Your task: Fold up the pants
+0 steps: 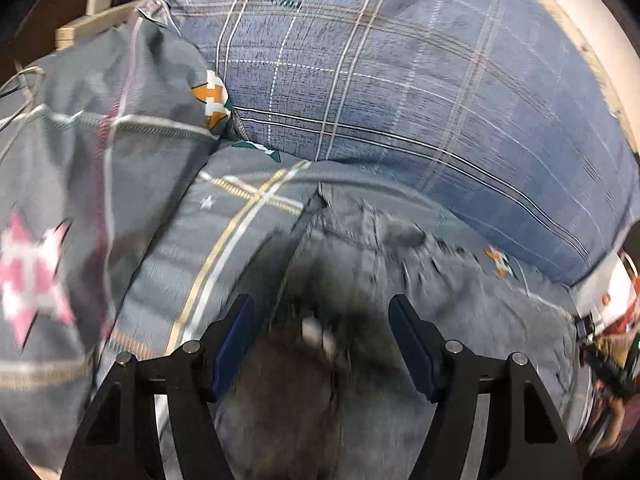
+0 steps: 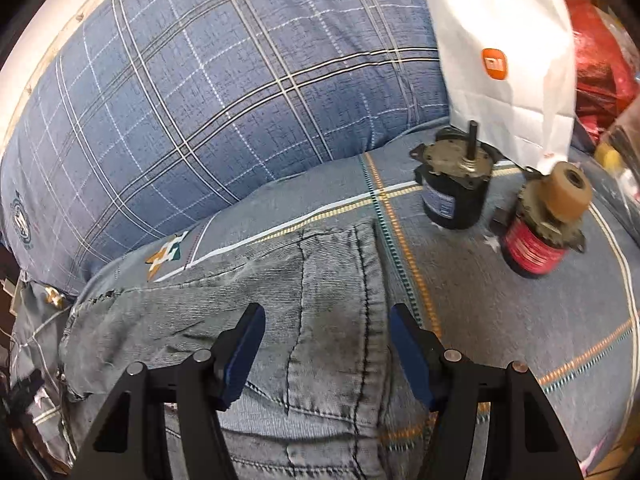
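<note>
Faded grey-blue jeans (image 2: 328,280) lie flat on the bed sheet (image 2: 500,320), with a pocket and dark seam showing. My right gripper (image 2: 324,312) is open, its blue-padded jaws spread over the pocket end of the jeans, holding nothing. In the left wrist view the jeans (image 1: 360,264) look blurred, with a dark patch and button near the fingers. My left gripper (image 1: 322,304) is open just above the jeans, empty. The other gripper and hand (image 1: 608,320) show at the right edge of the left view.
A large blue plaid pillow (image 2: 224,92) lies behind the jeans, also in the left view (image 1: 400,92). A grey patterned quilt (image 1: 80,160) is bunched at left. Two motors, black (image 2: 452,188) and red (image 2: 540,232), and a white paper bag (image 2: 508,60) stand at right.
</note>
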A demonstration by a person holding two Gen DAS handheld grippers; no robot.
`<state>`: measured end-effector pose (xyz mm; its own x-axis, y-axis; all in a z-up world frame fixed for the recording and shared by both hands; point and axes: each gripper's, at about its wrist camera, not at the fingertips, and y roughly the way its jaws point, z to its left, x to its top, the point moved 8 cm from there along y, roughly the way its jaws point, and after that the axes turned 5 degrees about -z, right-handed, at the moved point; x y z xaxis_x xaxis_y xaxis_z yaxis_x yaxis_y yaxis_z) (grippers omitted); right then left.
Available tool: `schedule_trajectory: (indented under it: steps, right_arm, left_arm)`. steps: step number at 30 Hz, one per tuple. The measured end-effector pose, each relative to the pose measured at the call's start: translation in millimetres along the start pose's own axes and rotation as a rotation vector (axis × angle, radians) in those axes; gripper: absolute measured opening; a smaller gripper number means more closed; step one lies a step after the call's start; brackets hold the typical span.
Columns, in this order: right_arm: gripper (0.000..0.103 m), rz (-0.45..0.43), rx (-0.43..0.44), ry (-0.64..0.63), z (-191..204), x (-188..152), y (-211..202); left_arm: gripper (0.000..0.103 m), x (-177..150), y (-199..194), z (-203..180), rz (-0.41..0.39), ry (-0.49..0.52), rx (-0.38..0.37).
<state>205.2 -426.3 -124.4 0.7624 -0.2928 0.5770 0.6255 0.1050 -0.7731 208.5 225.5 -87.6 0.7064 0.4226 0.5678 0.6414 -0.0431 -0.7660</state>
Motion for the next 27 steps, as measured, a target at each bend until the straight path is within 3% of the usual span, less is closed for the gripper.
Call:
schedule_trajectory:
  steps: [8, 12, 19, 21, 23, 25, 27]
  right_arm:
    - [0.068, 0.032, 0.012, -0.05, 13, 4, 10]
    - [0.068, 0.042, 0.016, -0.069, 15, 10, 13]
    - [0.068, 0.05, 0.018, -0.068, 15, 13, 21]
    - [0.068, 0.055, 0.014, -0.068, 15, 12, 24]
    - [0.068, 0.06, 0.01, -0.068, 15, 12, 28]
    - [0.068, 0.059, 0.008, -0.07, 14, 13, 30]
    - [0.068, 0.059, 0.005, -0.05, 11, 16, 34]
  left_arm:
    - [0.071, 46, 86, -18, 0.141, -0.063, -0.12]
    - [0.071, 51, 123, -16, 0.205, -0.099, -0.113]
    - [0.07, 65, 140, -18, 0.2, -0.145, -0.154]
    - [0.066, 65, 142, -22, 0.206, -0.143, -0.161]
    - [0.05, 64, 143, -26, 0.207, -0.132, -0.165]
    - [0.041, 63, 147, -26, 0.219, -0.125, -0.149]
    - [0.038, 62, 155, -24, 0.222, -0.13, -0.133]
